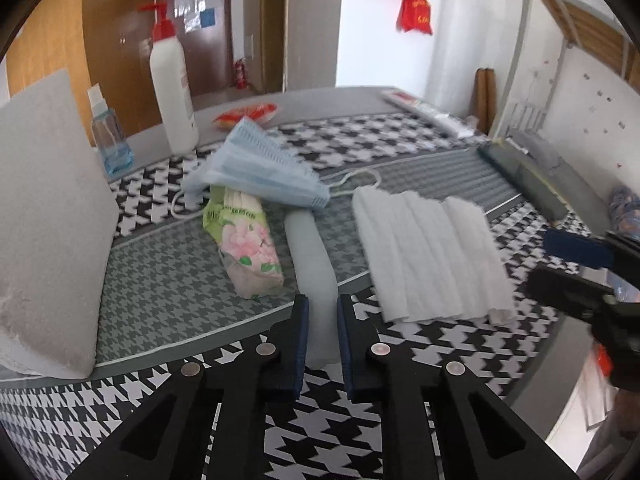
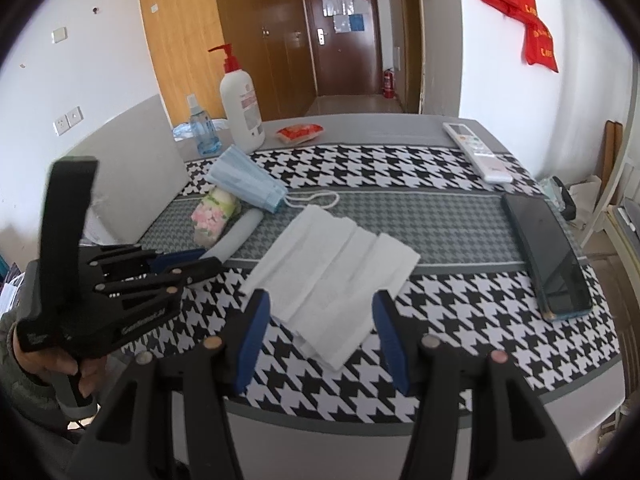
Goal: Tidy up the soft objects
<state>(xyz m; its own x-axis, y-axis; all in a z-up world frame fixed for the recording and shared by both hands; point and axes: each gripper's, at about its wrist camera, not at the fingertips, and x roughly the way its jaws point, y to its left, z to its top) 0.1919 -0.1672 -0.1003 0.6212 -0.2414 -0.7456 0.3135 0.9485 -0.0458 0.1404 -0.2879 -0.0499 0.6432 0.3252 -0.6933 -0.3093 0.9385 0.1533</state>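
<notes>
Here, on the houndstooth tabletop [image 2: 460, 304], the pale grey roll [image 1: 310, 256] is the landmark. Just left of it lies the floral tissue pack [image 1: 250, 246], with the blue face masks [image 1: 260, 166] piled behind both. The left gripper [image 1: 322, 338] has its jaws clamped on the roll's near end. To the roll's right, the right gripper [image 2: 320, 338] hovers, jaws apart, over the folded white cloth [image 2: 332, 268].

table [image 2: 360, 124] | houndstooth cloth [image 2: 460, 292] | on cloth: white towel [image 2: 332, 264], phone [image 2: 548, 256], masks [image 2: 248, 180]
</notes>
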